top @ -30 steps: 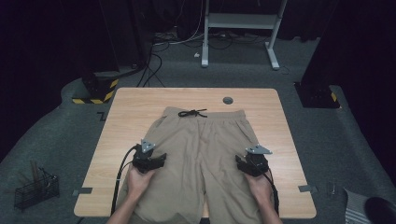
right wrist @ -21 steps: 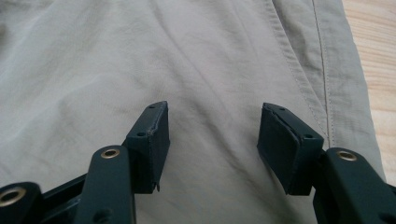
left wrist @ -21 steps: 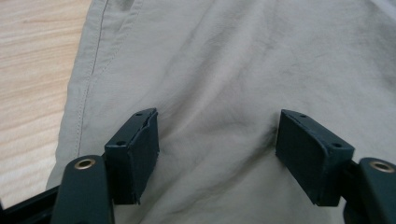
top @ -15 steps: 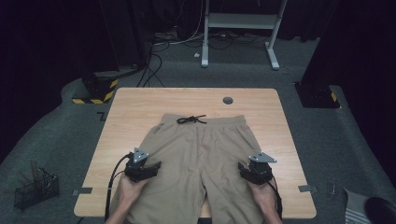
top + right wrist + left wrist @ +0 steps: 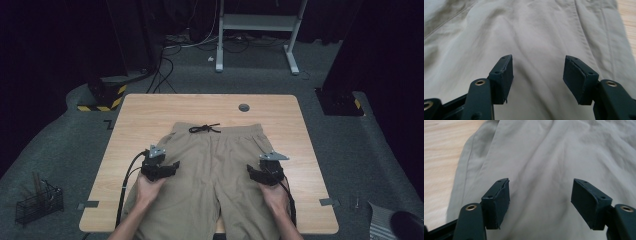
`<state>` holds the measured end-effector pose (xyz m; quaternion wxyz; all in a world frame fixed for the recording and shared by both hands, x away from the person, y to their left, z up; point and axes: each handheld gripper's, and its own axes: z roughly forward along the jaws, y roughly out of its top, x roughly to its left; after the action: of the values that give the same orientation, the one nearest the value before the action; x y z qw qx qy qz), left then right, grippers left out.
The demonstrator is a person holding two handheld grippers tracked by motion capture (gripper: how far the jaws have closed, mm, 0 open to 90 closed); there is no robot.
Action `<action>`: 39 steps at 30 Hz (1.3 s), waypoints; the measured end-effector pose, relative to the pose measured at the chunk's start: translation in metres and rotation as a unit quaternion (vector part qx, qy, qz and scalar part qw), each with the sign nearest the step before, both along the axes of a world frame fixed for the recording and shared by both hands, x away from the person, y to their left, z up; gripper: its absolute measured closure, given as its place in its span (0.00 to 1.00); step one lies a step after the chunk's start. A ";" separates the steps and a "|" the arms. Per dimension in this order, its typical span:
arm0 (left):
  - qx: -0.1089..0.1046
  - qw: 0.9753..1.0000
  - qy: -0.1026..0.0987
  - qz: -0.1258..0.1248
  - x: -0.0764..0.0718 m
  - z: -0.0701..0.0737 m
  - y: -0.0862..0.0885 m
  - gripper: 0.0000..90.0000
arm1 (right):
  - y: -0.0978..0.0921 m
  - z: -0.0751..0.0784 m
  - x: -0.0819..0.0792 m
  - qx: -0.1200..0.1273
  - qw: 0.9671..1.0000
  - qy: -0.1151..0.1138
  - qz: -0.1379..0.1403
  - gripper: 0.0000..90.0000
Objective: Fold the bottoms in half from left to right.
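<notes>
While spread flat on the table: khaki shorts [image 5: 215, 170], waistband toward the far edge, legs running to the near edge and partly over it.
Shorts, position: centred on the wooden table [image 5: 150, 107], cloth lightly creased, bare wood left on both sides.
Drawstring: black drawstring [image 5: 204, 128] tied in a loose bow at the middle of the waistband, lying on the wood and cloth there.
Left gripper: left gripper [image 5: 165, 169] over the left leg of the shorts, near its outer seam, held in the left hand [image 5: 146, 189].
Left gripper, state: jaws spread wide apart, nothing between them, plain cloth seen in the gap in the left gripper view [image 5: 540, 195].
Left gripper view, surroundings: outer edge of the shorts and a strip of bare table at the upper left.
Right gripper: right gripper [image 5: 260, 175] over the right leg of the shorts, held in the right hand [image 5: 276, 197].
Right gripper, state: jaws likewise parted, gripping nothing, only cloth in the gap in the right gripper view [image 5: 537, 72].
Right gripper view, surroundings: side seam of the shorts running along the right, sliver of table at the upper right corner.
Contact with cloth: cannot tell whether the jaw tips touch the fabric or hang just above it.
Table hole: round grey grommet [image 5: 244, 107] beyond the waistband, well apart from the shorts.
Floor, left: wire basket [image 5: 37, 205] beside the table's near left corner.
</notes>
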<state>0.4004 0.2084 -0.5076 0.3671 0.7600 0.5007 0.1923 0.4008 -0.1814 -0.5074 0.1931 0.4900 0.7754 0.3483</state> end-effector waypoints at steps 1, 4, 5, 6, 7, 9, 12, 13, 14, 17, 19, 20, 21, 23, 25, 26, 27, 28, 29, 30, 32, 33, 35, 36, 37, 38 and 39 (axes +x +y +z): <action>0.003 1.000 0.002 0.000 0.004 0.000 -0.002 0.35 | 0.003 0.000 0.004 0.001 1.000 0.003 0.000 0.46; 0.007 1.000 0.001 0.002 0.010 -0.003 -0.008 0.35 | 0.010 -0.002 0.012 0.002 1.000 0.004 -0.001 0.47; 0.008 1.000 0.004 0.002 0.012 -0.004 -0.010 0.35 | 0.011 -0.003 0.015 0.000 1.000 0.001 -0.001 0.47; 0.012 1.000 0.005 0.002 0.014 -0.006 -0.011 0.35 | 0.014 -0.004 0.016 -0.002 1.000 0.004 -0.002 0.47; 0.014 1.000 0.007 0.002 0.015 -0.008 -0.012 0.35 | 0.015 -0.005 0.017 -0.006 1.000 0.005 0.000 0.47; 0.023 1.000 0.013 0.001 0.017 -0.012 -0.013 0.35 | 0.017 -0.009 0.018 -0.012 1.000 0.011 0.000 0.47; 0.027 1.000 0.000 0.001 0.013 -0.016 -0.014 0.35 | 0.017 -0.011 0.016 -0.022 1.000 0.005 0.003 0.48; 0.032 0.999 -0.005 -0.001 0.012 -0.016 -0.014 0.35 | 0.017 -0.011 0.015 -0.024 1.000 0.005 0.002 0.48; 0.034 0.999 -0.011 -0.001 0.011 -0.018 -0.014 0.35 | 0.018 -0.011 0.015 -0.028 1.000 0.003 0.005 0.48; 0.043 0.999 -0.021 0.002 0.008 -0.019 -0.016 0.36 | 0.017 -0.015 0.009 -0.030 0.999 -0.019 0.005 0.47; 0.044 0.999 -0.021 0.001 0.007 -0.019 -0.016 0.35 | 0.017 -0.016 0.004 -0.030 0.999 -0.020 0.004 0.47; 0.043 0.999 -0.021 0.001 0.007 -0.019 -0.016 0.35 | 0.016 -0.015 0.002 -0.031 0.999 -0.020 0.005 0.47; 0.043 0.999 -0.021 0.001 0.006 -0.019 -0.016 0.35 | 0.015 -0.016 0.000 -0.030 0.999 -0.020 0.004 0.47; 0.042 0.999 -0.021 0.002 0.004 -0.019 -0.016 0.35 | 0.014 -0.016 -0.004 -0.030 0.999 -0.020 0.005 0.47; 0.042 0.999 -0.020 0.000 -0.001 -0.019 -0.017 0.35 | 0.013 -0.015 -0.009 -0.030 0.999 -0.019 0.004 0.47; 0.043 0.999 -0.022 -0.002 -0.003 -0.019 -0.017 0.35 | 0.012 -0.016 -0.012 -0.031 0.999 -0.021 0.005 0.47; 0.042 0.999 -0.021 -0.003 -0.006 -0.019 -0.017 0.35 | 0.011 -0.015 -0.014 -0.031 0.999 -0.019 0.004 0.47; 0.044 0.999 -0.022 -0.004 -0.009 -0.019 -0.017 0.35 | 0.010 -0.015 -0.017 -0.030 0.999 -0.020 0.004 0.47; 0.043 0.999 -0.022 -0.005 -0.013 -0.019 -0.017 0.35 | 0.010 -0.016 -0.019 -0.030 0.999 -0.019 0.004 0.47; 0.043 0.999 -0.022 -0.006 -0.017 -0.019 -0.017 0.35 | 0.009 -0.016 -0.023 -0.030 0.999 -0.020 0.004 0.47; 0.043 0.999 -0.021 -0.006 -0.024 -0.019 -0.017 0.34 | 0.008 -0.015 -0.029 -0.030 0.999 -0.019 0.006 0.47; 0.043 0.999 -0.022 -0.006 -0.028 -0.019 -0.017 0.34 | 0.008 -0.015 -0.032 -0.030 0.999 -0.020 0.008 0.47; 0.041 0.999 -0.021 -0.005 -0.033 -0.019 -0.017 0.34 | 0.008 -0.015 -0.036 -0.030 0.999 -0.019 0.011 0.47; 0.040 0.999 -0.020 -0.004 -0.035 -0.019 -0.017 0.34 | 0.008 -0.015 -0.038 -0.029 0.999 -0.020 0.013 0.47; 0.040 0.999 -0.021 -0.003 -0.036 -0.019 -0.018 0.34 | 0.008 -0.015 -0.040 -0.029 0.999 -0.019 0.014 0.47; 0.041 0.999 -0.020 -0.004 -0.037 -0.019 -0.018 0.34 | 0.007 -0.015 -0.040 -0.029 0.999 -0.020 0.016 0.47; 0.039 0.999 -0.020 -0.004 -0.037 -0.019 -0.018 0.33 | 0.007 -0.015 -0.040 -0.029 0.999 -0.019 0.016 0.47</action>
<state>0.3634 0.1908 -0.5267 0.3475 0.7721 0.4822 0.2251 0.3607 -0.1741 -0.5227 0.2164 0.4646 0.7893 0.3381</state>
